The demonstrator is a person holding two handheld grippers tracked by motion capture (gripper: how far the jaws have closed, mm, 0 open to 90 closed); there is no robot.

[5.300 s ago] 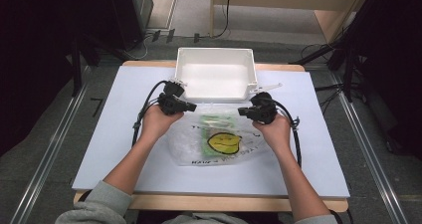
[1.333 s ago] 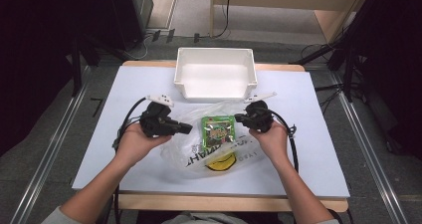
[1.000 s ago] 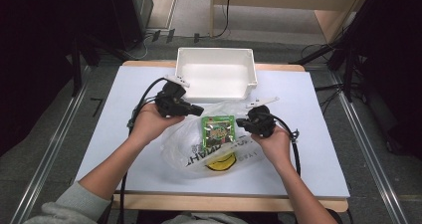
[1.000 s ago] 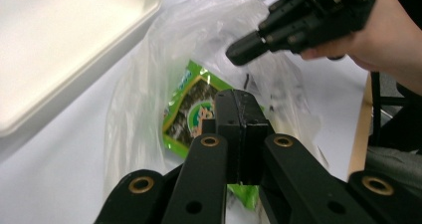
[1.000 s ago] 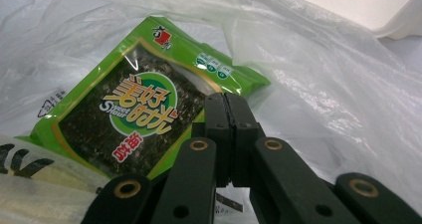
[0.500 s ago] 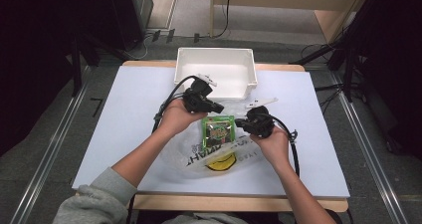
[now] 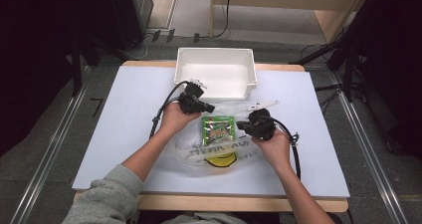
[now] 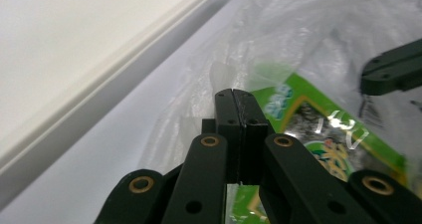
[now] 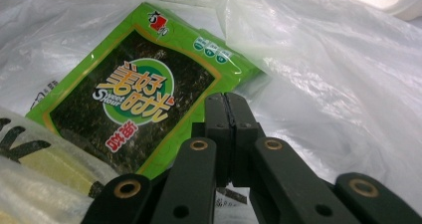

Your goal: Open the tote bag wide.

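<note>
Both your left gripper (image 7: pixel 211 107) and right gripper (image 7: pixel 241 125) are clenched empty beside the packet (image 7: pixel 218 128), at its 10 and 3 o'clock inside the bag (image 7: pixel 199 152); pinching film alone could drag the packet.

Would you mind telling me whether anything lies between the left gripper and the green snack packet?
Yes: the clear plastic bag. The green snack packet lies inside it, so the film lies over the packet. The left gripper, jaws closed, sits at the bag's crumpled edge beside the white plastic bin. Nothing else visibly intervenes.
</note>
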